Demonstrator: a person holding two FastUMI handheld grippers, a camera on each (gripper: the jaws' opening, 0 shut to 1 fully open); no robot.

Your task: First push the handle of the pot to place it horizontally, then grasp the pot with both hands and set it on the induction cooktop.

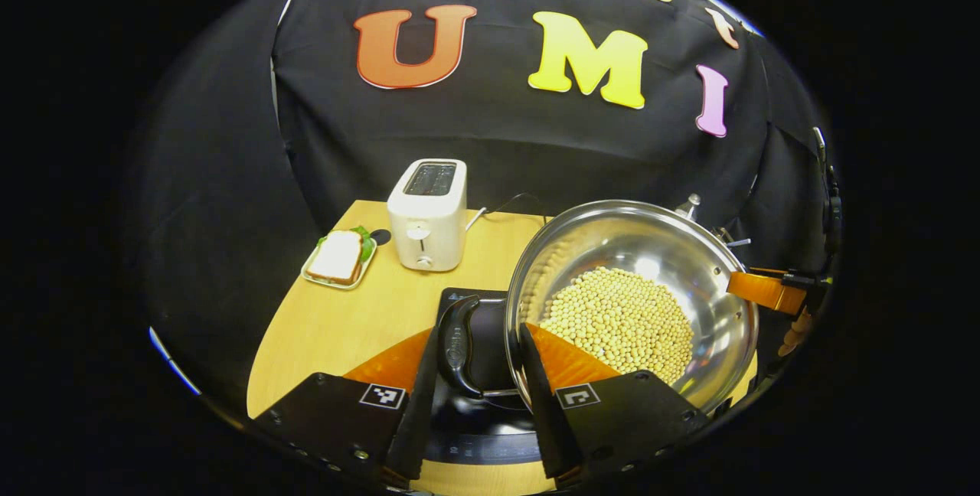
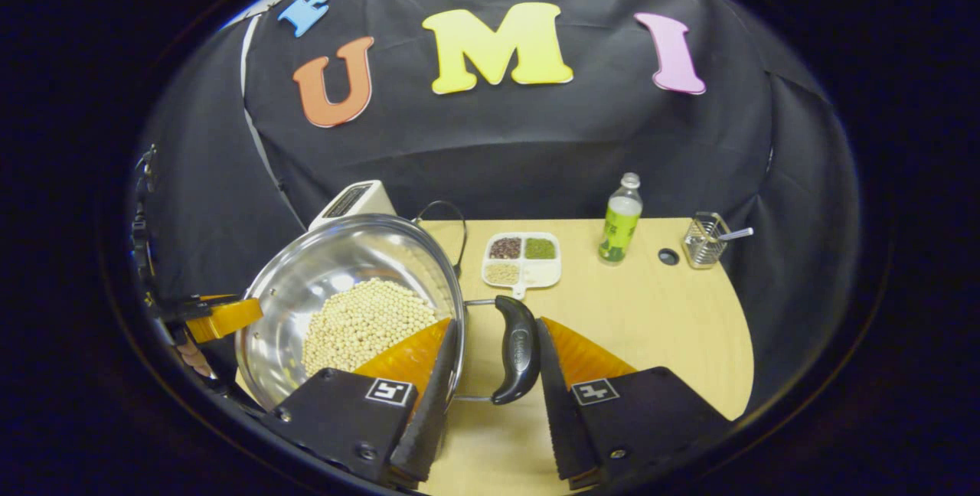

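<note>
A steel pot [image 1: 643,243] holding pale beans [image 1: 620,320] hangs between my two grippers. My left gripper [image 1: 480,329] is shut on the pot's black side handle [image 1: 458,343], one finger outside the handle and the other against the rim over the beans. The black induction cooktop [image 1: 482,419] lies just below this handle. In the right gripper view, my right gripper [image 2: 496,321] is shut on the opposite black handle [image 2: 517,347] of the pot [image 2: 337,259] in the same way. I cannot tell whether the pot touches the cooktop.
A white toaster [image 1: 427,213] and a plate with a sandwich [image 1: 339,259] stand on the wooden table [image 1: 337,327] behind the cooktop. A divided tray of grains [image 2: 522,260], a green bottle [image 2: 620,220] and a wire holder [image 2: 704,239] sit at the table's far side.
</note>
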